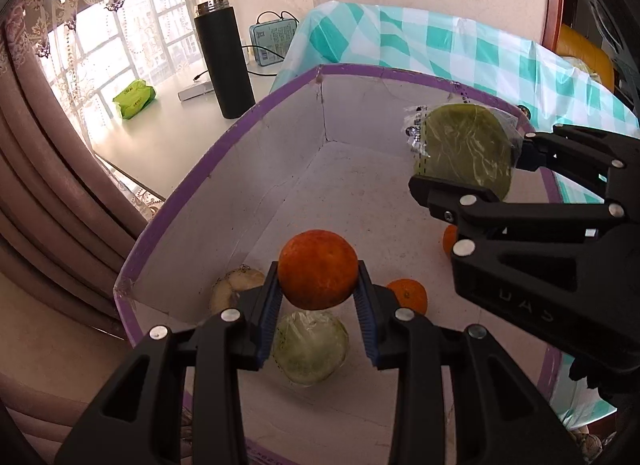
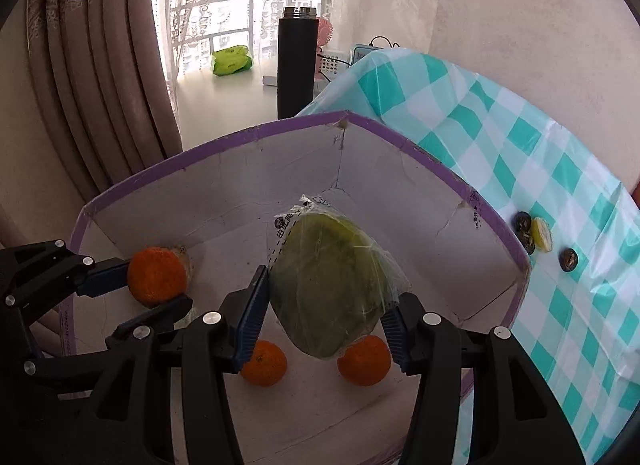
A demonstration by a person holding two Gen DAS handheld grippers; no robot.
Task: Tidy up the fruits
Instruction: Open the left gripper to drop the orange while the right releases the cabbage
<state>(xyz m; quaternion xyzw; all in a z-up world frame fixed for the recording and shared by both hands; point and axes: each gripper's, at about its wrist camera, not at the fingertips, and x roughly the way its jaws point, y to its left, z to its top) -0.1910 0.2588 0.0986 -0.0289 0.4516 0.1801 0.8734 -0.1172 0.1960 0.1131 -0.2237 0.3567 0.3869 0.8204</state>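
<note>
My left gripper (image 1: 318,293) is shut on a large orange (image 1: 318,269), held over the purple-rimmed cardboard box (image 1: 224,161). My right gripper (image 2: 324,305) is shut on a green fruit wrapped in clear plastic (image 2: 332,285), also above the box (image 2: 200,153). The right gripper (image 1: 468,167) and its wrapped green fruit (image 1: 468,145) show at the right of the left wrist view. The left gripper (image 2: 154,285) with its orange (image 2: 158,275) shows at the left of the right wrist view. On the box floor lie a pale wrapped fruit (image 1: 310,347), a whitish one (image 1: 234,291) and small oranges (image 2: 264,363) (image 2: 364,361).
A teal checked cloth (image 2: 540,169) covers the table to the right, with a yellow piece (image 2: 542,239) and small dark round things (image 2: 568,259) on it. Behind the box stand a black flask (image 1: 224,61), a green packet (image 1: 134,99) and a blue case (image 1: 272,43). Curtains (image 2: 100,65) hang left.
</note>
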